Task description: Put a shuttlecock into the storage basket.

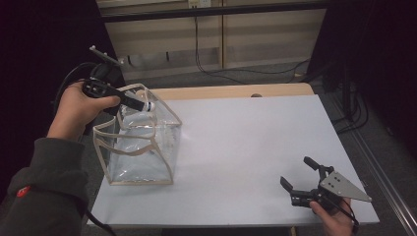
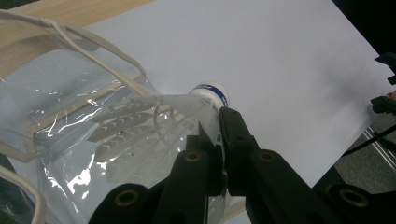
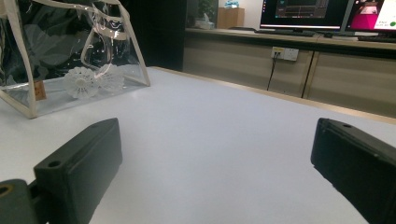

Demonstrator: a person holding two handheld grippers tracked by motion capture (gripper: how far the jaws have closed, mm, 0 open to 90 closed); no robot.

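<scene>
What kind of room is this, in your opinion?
Probably an office or a lab set up for recording. Computer monitors stand on a long counter, a wall socket with a plugged cable sits below, and the table is covered by a plain white sheet with loose cables on the floor behind.

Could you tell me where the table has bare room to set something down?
The white sheet is bare between the clear bag and the right gripper. It is crowded at the bag's mouth, where the left gripper holds a shuttlecock.
</scene>
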